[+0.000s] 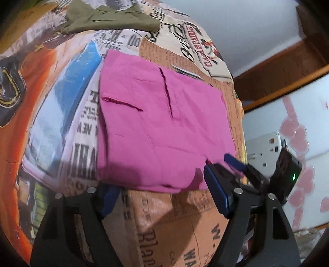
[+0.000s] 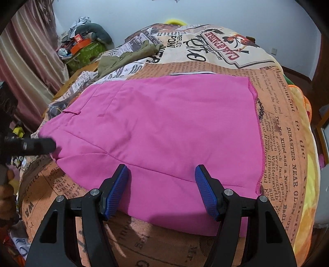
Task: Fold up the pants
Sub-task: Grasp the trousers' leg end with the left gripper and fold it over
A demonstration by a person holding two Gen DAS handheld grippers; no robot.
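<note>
Over the pink pants (image 2: 164,131), right gripper (image 2: 161,191) and left gripper (image 1: 162,197) both gape, holding nothing

In my left wrist view the right gripper (image 1: 222,166) is smeared by motion, so I can't read its jaws there. The olive garment (image 1: 107,18) runs off the top edge. The pink pants (image 2: 160,131) hide the bedspread (image 2: 287,143) print beneath.

Newsprint-patterned bed (image 2: 287,143), pink pants (image 2: 164,127), olive garment (image 2: 127,57)
</note>
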